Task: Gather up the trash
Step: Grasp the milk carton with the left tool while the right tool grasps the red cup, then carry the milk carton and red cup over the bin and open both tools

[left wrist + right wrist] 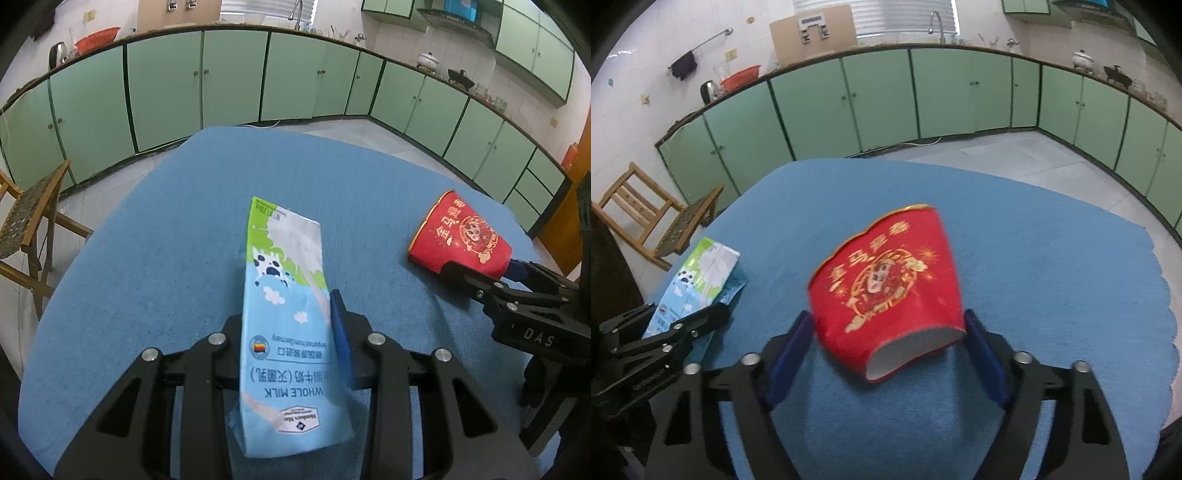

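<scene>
Left tongs (291, 332) grip milk carton (286, 314), long axis pointing away.

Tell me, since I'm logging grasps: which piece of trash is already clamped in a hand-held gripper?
The milk carton: the left hand-held gripper pinches it. The red cup only lies between the right one's spread fingers.

Blue bench cover (155, 229): matt cloth, fine ribbed weave. Light-blue printed milk carton (288, 332), frame centre: coated paperboard w/ slight sheen, creased. Red paper cup w/ gold print (890, 288): matt paper, metallic gold rim, white inside. Left tool (295, 332) & right tool (886, 354): matt black plastic, shiny metal screws, blue rubbery pads (984, 354). Wooden chair (639, 210), left edge.
</scene>
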